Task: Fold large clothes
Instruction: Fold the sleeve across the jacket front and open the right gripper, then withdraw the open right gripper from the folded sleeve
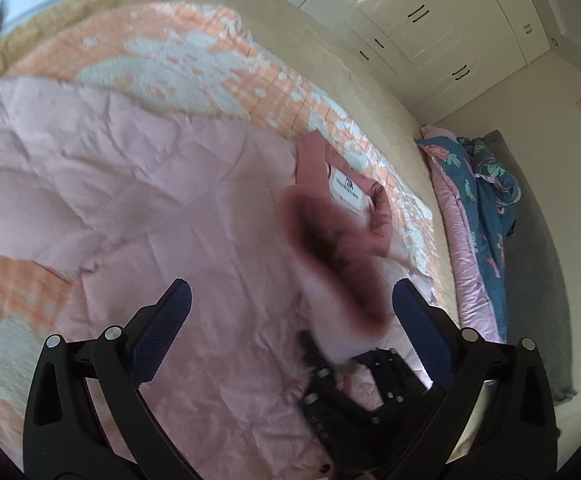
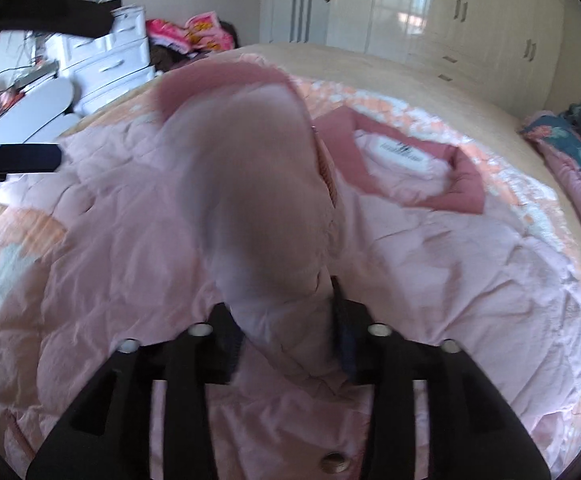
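pale pink quilted jacket (image 2: 430,248) w/ darker pink collar spread on bed (image 1: 370,92), left tool (image 1: 290,300) spread wide, right tool (image 2: 286,340) part open, blurry sleeve between (pads' grip unclear)

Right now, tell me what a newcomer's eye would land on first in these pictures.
The pale pink quilted jacket spread across the bed, its darker pink collar lying open around a white label. Next, the blurred sleeve hanging between the right gripper fingers in mid-air. Beyond it, the orange and white blanket under the jacket.
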`<state>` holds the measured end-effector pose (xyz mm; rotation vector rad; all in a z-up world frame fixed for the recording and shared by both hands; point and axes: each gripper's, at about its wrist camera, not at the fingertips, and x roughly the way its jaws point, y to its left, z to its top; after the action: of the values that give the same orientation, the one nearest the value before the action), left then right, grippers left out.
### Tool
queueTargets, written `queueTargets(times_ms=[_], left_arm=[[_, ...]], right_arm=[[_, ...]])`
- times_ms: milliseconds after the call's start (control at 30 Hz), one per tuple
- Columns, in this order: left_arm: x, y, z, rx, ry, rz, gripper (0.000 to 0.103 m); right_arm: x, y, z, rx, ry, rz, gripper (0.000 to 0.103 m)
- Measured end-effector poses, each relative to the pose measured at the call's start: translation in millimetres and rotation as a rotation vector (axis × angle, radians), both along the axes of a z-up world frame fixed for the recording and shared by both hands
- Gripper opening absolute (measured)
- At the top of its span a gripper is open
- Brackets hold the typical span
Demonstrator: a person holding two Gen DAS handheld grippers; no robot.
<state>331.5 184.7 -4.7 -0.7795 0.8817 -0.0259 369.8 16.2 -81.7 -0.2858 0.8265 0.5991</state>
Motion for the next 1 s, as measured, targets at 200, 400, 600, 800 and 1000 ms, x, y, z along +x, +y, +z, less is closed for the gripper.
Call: queueTargets(times_ms=[200, 400, 600, 800, 1000], left_arm=[[0, -2, -10, -0.011, 0.020, 0.005, 0.095], [8, -36, -5, 0.101, 0.020, -0.061, 0.094], [22, -92, -19, 0.204, 0.058, -0.194, 0.095], [36, -101, -60, 0.308, 0.182, -0.217, 0.095], [36, -91, -84, 0.342, 0.215, -0.212, 0.095]], right_arm=[[-19, -29, 14, 0.163, 0.115, 0.037, 0.082], [-7, -110, 48, 0.257, 0.080, -0.102, 0.082], [35, -212, 53, 0.201, 0.058, -0.443, 0.082], [56, -223, 50, 0.134, 0.073, -0.424, 0.082], [64, -214, 40, 0.138, 0.112, -0.352, 0.081]])
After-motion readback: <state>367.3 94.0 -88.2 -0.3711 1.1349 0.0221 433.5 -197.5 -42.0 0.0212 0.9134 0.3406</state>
